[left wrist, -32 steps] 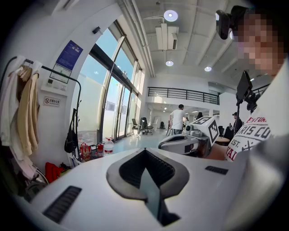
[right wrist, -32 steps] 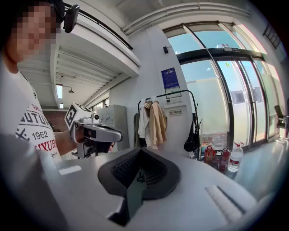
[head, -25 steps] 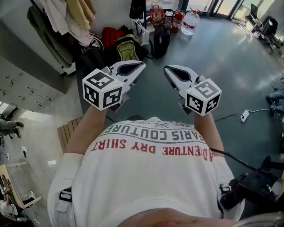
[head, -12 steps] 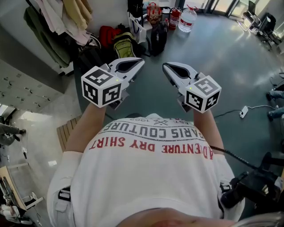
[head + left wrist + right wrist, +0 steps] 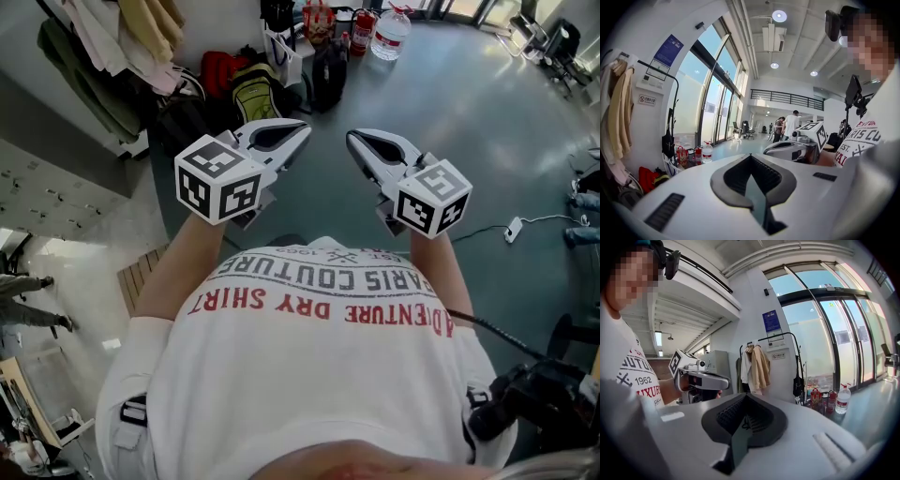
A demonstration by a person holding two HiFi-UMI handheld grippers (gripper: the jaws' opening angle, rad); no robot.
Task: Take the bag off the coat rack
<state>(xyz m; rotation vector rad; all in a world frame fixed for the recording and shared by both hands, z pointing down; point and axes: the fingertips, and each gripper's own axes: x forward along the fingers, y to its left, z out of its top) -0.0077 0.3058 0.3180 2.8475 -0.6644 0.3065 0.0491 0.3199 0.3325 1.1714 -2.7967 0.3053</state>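
**A:** Containers on the floor, by the wall?

**B:** Item one, a clear water bottle (image 5: 389,33); I cannot read its fill from here. Item two, a red tote (image 5: 317,19); it stands just beside an extinguisher (image 5: 363,30), and its inside is hidden. Item three, a white tote (image 5: 286,56); its contents cannot be made out. Items four to six are a black pack (image 5: 328,75), a yellow-green pack (image 5: 255,94) and a red pack (image 5: 221,70); they are crowded together, and what they hold cannot be told.

**A:** And the bag?

**B:** One dark bag (image 5: 798,383); it hangs at the end post of the rack (image 5: 787,333). It is beside the clothes (image 5: 757,364) and above the totes.

**A:** Its place relative to the tools?

**B:** Well apart from both, and ahead of them. The left gripper (image 5: 302,129) and right gripper (image 5: 352,141) are held side by side before the person's chest; their tips are near one another but not touching. In the left gripper view the bag lies left of the jaws; in the right gripper view it lies right of them.

**A:** Condition of the tools?

**B:** Left gripper jaws are clenched tip to tip and hold nothing; the right gripper is the same. Neither touches the bag.
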